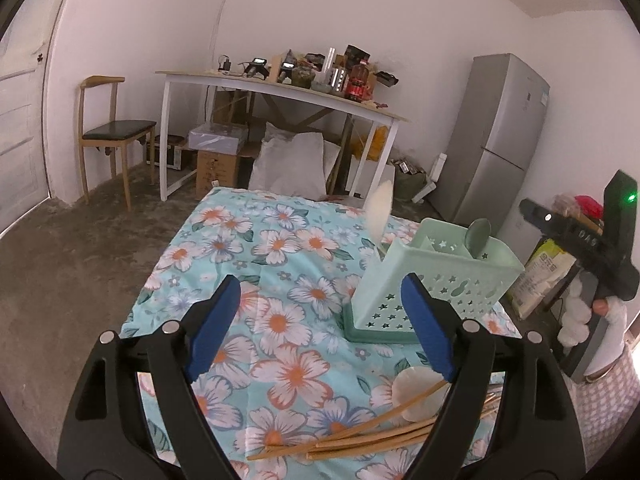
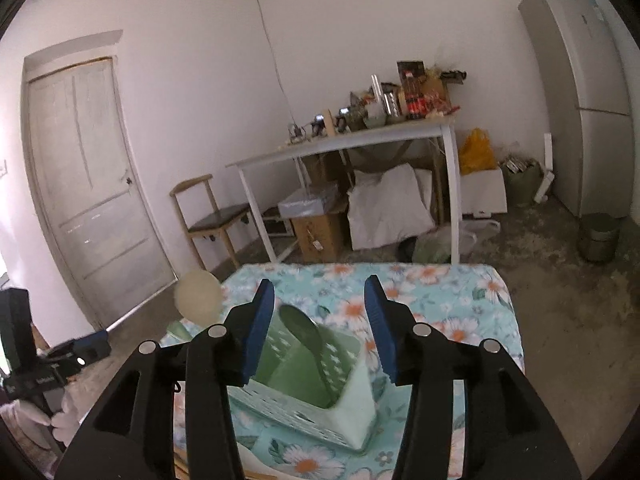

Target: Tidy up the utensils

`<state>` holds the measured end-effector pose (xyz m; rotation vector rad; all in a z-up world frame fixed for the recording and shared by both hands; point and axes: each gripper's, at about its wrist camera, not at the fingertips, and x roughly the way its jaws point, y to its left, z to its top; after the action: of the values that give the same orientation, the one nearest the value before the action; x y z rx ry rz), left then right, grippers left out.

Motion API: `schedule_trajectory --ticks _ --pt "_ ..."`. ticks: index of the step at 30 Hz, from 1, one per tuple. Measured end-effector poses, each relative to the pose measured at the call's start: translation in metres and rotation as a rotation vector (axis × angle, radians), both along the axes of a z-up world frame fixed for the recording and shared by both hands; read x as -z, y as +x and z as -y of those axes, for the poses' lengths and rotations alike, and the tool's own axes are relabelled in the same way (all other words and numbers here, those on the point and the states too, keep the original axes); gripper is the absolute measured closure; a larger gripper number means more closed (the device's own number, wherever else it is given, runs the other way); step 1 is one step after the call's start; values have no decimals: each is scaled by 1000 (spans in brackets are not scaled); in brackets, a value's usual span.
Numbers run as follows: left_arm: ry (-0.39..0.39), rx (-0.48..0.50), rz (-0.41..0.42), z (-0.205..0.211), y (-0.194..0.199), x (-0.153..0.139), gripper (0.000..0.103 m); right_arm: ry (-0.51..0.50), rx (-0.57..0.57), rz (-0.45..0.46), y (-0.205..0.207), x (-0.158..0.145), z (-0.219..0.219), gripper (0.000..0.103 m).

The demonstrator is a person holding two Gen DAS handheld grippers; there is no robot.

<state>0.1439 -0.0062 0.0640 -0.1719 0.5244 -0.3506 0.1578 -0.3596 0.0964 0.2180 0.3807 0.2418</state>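
Observation:
A mint-green perforated utensil holder stands on the floral tablecloth; it also shows in the right wrist view. A green spoon and a white spoon stand in it; the right wrist view shows the green spoon and the white spoon. Several wooden chopsticks and a white spoon lie on the cloth. My left gripper is open and empty, left of the holder. My right gripper is open and empty, above the holder.
The right gripper's body shows at the right in the left wrist view. Beyond the table stand a cluttered white desk, a wooden chair, a grey fridge, boxes and bags on the floor.

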Motion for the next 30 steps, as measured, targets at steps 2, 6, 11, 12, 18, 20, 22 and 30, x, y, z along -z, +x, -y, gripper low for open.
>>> schedule_trajectory --ticks 2,6,11,12,18,20,22,30 --pt "-1 -13 4 -5 -4 -1 24 -2 -38 10 -2 -10 -14 57" --pt "0 -35 2 -17 -12 -1 23 27 -104 3 -2 -20 -38 57" --pt "15 -53 -10 -33 -26 2 21 19 -138 -26 -16 -19 -58 52" --pt "20 -55 -15 -35 -29 4 20 15 -141 -34 -21 -16 -59 49" --pt "49 -54 -47 -39 -43 18 20 -41 -131 -160 -55 17 -70 35" --pt "71 -46 -59 -36 -47 25 20 -60 -113 -218 -70 36 -70 32" --pt "94 -34 -74 -31 -50 33 20 -47 -102 -269 -80 51 -67 32" --pt "143 -29 -171 -27 -64 77 20 -13 -154 -450 -96 108 -90 51"
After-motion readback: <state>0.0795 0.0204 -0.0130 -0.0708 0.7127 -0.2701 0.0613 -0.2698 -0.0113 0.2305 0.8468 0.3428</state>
